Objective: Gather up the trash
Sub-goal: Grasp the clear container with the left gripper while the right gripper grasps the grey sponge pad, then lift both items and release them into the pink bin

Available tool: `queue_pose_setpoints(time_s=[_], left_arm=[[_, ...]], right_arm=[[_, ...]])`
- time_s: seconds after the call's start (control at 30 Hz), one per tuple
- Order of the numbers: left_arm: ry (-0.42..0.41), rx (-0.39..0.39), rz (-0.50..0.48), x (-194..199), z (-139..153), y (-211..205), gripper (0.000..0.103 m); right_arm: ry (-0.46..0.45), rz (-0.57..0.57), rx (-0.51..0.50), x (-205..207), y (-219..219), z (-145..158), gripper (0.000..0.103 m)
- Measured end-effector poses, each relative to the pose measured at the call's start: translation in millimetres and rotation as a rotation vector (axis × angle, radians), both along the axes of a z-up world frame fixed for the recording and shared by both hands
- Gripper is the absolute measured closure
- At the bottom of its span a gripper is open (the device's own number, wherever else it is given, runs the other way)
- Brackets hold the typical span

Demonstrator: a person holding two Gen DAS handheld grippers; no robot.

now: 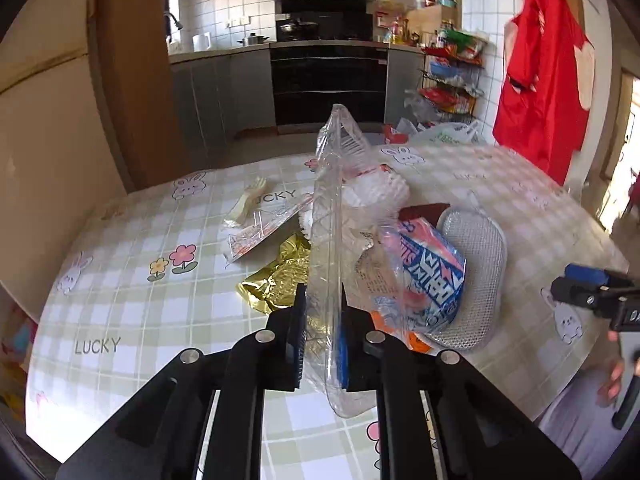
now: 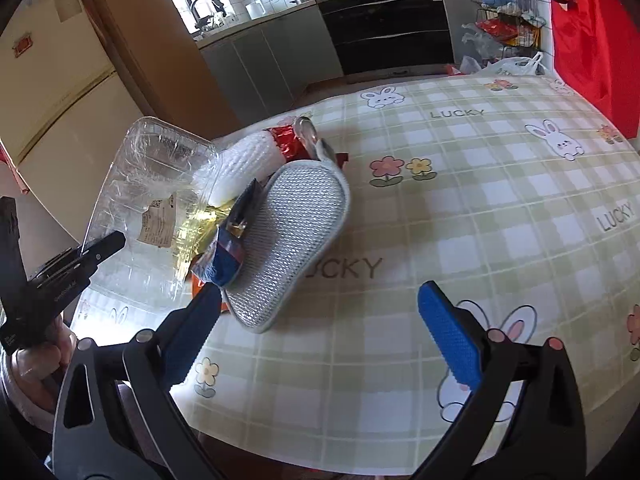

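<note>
We hold the left hand-held gripper clamped on the clear plastic tray, lifting it edge-up for disposal; the right hand-held gripper stands apart, empty, over the desk.

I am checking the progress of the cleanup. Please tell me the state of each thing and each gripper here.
Left gripper: shut on the clear plastic clamshell box.
Clear plastic clamshell box: gripped at its edge, standing on edge.
Right gripper: open, holding nothing.
Silver mesh oval tray: lying on the table, tilted on other trash.
Crumpled gold foil wrapper: lying on the table.
</note>
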State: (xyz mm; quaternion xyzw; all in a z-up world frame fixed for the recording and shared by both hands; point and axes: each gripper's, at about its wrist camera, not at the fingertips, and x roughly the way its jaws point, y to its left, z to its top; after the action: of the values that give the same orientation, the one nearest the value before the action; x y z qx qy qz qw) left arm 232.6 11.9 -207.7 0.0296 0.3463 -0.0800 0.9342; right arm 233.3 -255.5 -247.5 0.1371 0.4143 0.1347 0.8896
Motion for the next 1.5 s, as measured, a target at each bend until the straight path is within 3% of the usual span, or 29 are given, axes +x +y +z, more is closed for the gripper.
queue_pose_setpoints(time_s=[0.23, 0.3, 0.63, 0.7, 0.77, 0.9, 1.07, 1.5], left_arm=[[-0.013, -0.110, 0.090, -15, 10, 29, 0.090], [-0.018, -0.135, 0.111, -22, 11, 39, 0.090], [-0.008, -0.261, 0.159, -60, 13, 64, 0.090], [-0.004, -0.273, 0.152, -67, 14, 64, 0.090], [-0.003, -0.283, 0.147, -75, 16, 66, 0.090], [-0.004, -0.294, 0.141, -88, 18, 66, 0.090], [0.011, -0.320, 0.132, -100, 16, 62, 0.090], [0.007, -0.291, 0.006, -149, 27, 31, 0.090]], right_arm=[[0.053, 0.023, 0.072, 36, 19, -24, 0.007], [0.061, 0.012, 0.098, 44, 18, -31, 0.018], [0.110, -0.032, 0.199, 70, 22, -53, 0.031], [0.113, -0.025, 0.220, 69, 23, -54, 0.051], [0.115, -0.015, 0.220, 67, 26, -53, 0.062], [0.079, -0.025, 0.236, 52, 24, -42, 0.075], [0.003, -0.051, 0.212, 29, 17, -19, 0.081], [-0.252, -0.071, 0.132, -60, -15, 66, 0.082]])
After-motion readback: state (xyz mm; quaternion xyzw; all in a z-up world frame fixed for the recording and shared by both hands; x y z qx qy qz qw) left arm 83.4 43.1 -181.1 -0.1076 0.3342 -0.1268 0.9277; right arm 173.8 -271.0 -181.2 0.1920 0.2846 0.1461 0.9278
